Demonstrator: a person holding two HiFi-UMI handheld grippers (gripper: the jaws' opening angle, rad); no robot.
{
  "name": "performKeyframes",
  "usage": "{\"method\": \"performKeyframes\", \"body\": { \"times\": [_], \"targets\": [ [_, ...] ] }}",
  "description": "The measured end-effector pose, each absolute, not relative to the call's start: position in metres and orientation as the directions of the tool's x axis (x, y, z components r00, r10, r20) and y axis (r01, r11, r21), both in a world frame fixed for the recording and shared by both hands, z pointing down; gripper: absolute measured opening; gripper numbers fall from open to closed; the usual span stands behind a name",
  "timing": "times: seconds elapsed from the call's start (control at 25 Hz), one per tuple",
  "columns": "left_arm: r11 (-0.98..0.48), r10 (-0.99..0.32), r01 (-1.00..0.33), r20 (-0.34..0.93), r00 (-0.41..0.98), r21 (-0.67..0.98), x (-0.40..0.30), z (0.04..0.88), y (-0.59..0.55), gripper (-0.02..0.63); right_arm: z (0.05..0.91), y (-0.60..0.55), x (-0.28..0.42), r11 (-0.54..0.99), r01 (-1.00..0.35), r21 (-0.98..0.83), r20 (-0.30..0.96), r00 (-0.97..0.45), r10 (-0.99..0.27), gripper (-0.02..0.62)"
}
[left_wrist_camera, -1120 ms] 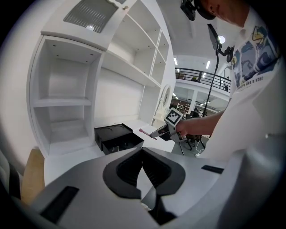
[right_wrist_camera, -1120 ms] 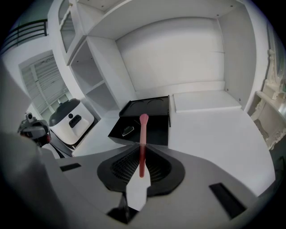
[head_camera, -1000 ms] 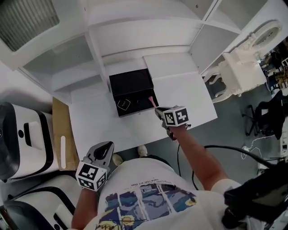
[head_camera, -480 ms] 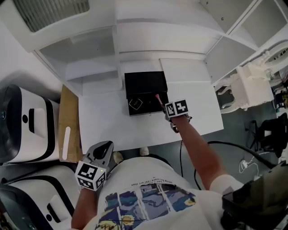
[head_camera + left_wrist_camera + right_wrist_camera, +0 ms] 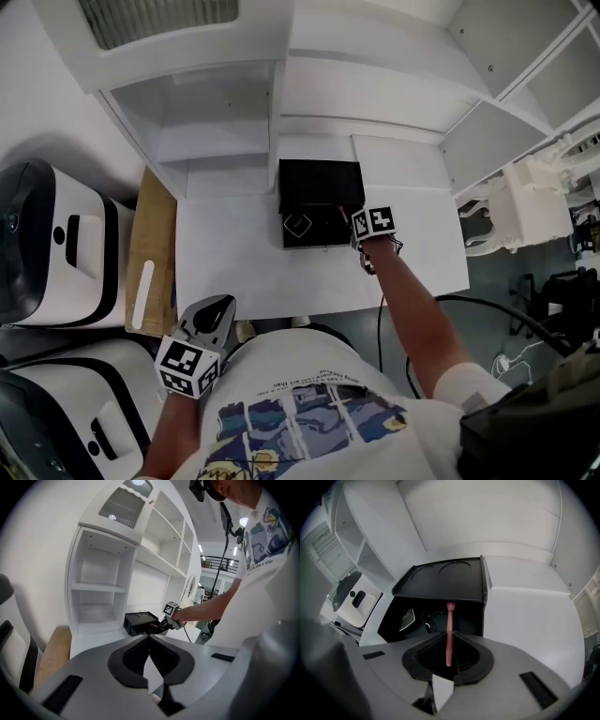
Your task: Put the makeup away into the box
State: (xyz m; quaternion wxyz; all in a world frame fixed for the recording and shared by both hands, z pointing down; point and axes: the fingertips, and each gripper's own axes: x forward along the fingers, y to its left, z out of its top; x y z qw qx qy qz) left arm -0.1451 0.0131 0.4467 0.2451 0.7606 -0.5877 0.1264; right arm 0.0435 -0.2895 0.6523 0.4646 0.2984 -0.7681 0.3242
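At the far left a wooden board (image 5: 155,246) lies beside the white table (image 5: 230,262), out of the way. Next comes the left gripper (image 5: 217,309), held back close to the person's body. Its jaws are closed together with nothing between them, so I judge it is only waiting. In the middle of the table stands the black box (image 5: 321,178). Its lid is raised at the back, which leaves the inside free to receive things, and a small dark case (image 5: 298,225) already lies there. At the right, the right gripper (image 5: 449,644) points steeply down and its jaws are clamped on a pink makeup stick (image 5: 449,630). The stick's tip is over the open compartment, probably about to be laid inside.
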Motion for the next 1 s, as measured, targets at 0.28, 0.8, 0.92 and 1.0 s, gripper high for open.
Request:
{"method": "performKeyframes", "body": {
  "times": [0.28, 0.8, 0.92, 1.0],
  "targets": [
    [-0.177, -0.837, -0.959, 0.478, 0.265, 0.221, -0.153, 0.446, 0.014, 0.014, 0.661, -0.292, 0.037, 0.599, -0.774, -0.203, 0.921, -0.359, -0.153, 0.061],
    [-0.177, -0.840, -0.959, 0.474, 0.264, 0.221, -0.156, 0.443, 0.015, 0.014, 0.665, -0.293, 0.031, 0.564, -0.806, -0.178, 0.927, -0.329, -0.179, 0.061],
    [-0.174, -0.839, -0.960, 0.476, 0.262, 0.221, -0.157, 0.444, 0.016, 0.014, 0.664, -0.293, 0.031, 0.561, -0.808, -0.177, 0.926, -0.330, -0.183, 0.063],
    [-0.174, -0.838, -0.960, 0.479, 0.262, 0.222, -0.157, 0.444, 0.017, 0.014, 0.664, -0.293, 0.031, 0.563, -0.808, -0.176, 0.925, -0.331, -0.185, 0.063]
  ]
}}
